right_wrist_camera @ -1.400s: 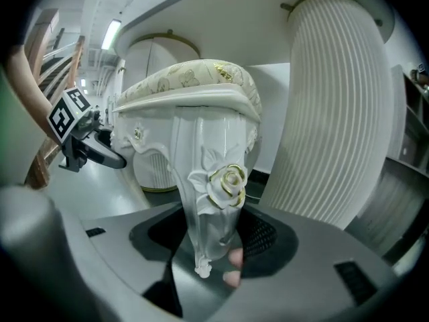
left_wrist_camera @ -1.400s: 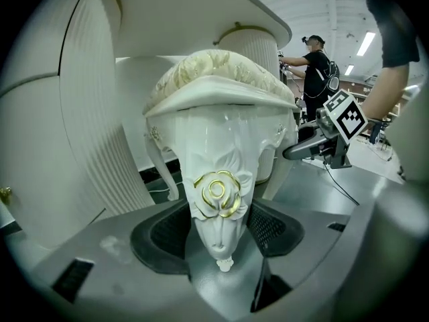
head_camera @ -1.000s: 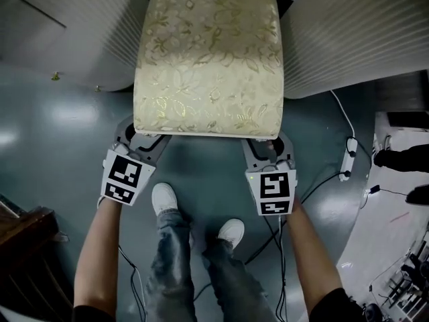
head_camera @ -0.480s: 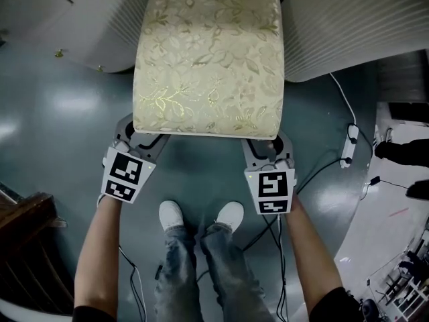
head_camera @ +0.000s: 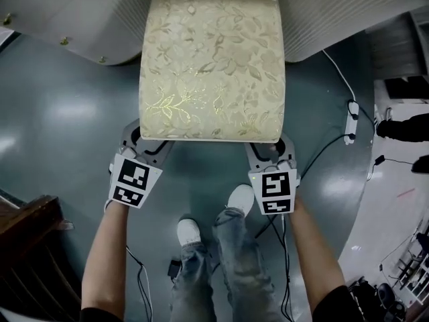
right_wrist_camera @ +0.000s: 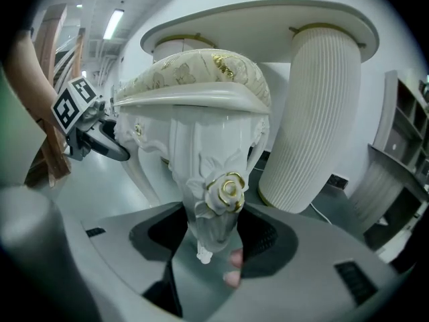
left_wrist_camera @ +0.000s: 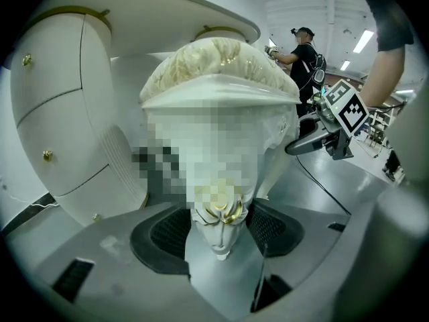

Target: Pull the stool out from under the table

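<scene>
Pulling looks well advanced: stool (head_camera: 211, 59) seat mostly clear of table (right_wrist_camera: 281, 22), far edge at table rim, short drag left. Left gripper (head_camera: 146, 146) clamped on left front leg (left_wrist_camera: 220, 233), right gripper (head_camera: 269, 151) on right front leg (right_wrist_camera: 218, 213). Gripper views show legs between pads; head view hides them under seat.

Recorded glossy grey-green floor (head_camera: 60, 92), pale light patches reflected at left. Noted white power strip (head_camera: 350, 107) and black cables (head_camera: 322, 156) lying at right. Noted dark wooden furniture (head_camera: 27, 240) at lower left. Logged ceiling strip light (right_wrist_camera: 115, 23), lit; grey shelving (right_wrist_camera: 402, 133) at right edge.
</scene>
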Action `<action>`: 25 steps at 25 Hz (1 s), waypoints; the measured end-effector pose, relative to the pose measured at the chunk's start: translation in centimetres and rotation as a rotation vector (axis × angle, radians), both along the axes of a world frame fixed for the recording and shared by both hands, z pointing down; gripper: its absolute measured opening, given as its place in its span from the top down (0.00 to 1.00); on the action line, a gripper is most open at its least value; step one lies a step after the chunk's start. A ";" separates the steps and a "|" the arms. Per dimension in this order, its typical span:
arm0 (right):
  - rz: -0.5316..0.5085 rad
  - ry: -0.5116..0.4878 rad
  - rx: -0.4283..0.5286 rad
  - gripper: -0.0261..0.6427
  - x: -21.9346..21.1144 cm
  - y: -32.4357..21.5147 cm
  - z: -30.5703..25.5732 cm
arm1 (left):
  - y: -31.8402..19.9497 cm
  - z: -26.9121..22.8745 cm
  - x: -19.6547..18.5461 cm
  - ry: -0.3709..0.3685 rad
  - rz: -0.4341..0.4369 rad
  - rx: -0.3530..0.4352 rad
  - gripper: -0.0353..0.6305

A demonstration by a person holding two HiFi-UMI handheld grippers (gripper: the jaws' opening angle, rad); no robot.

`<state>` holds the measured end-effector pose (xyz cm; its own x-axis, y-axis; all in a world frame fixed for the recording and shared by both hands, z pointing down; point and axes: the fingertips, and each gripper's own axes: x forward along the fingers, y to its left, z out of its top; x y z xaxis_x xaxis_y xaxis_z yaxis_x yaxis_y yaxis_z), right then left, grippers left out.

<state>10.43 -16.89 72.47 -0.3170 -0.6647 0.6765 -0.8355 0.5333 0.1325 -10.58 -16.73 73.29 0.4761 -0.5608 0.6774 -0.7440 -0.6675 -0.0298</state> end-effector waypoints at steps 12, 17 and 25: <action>0.029 0.010 -0.016 0.53 -0.3 0.4 -0.3 | -0.1 -0.4 -0.3 0.005 0.036 -0.011 0.56; 0.036 0.000 -0.015 0.53 -0.4 0.4 -0.1 | -0.1 -0.4 -0.4 -0.001 0.036 -0.012 0.56; 0.033 -0.018 -0.007 0.53 -0.5 0.4 -0.1 | -0.1 -0.5 -0.5 -0.005 0.032 -0.013 0.56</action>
<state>9.96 -16.50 72.32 -0.3068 -0.6702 0.6758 -0.8550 0.5060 0.1137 -11.09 -16.82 72.84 0.4904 -0.5366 0.6867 -0.7223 -0.6912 -0.0243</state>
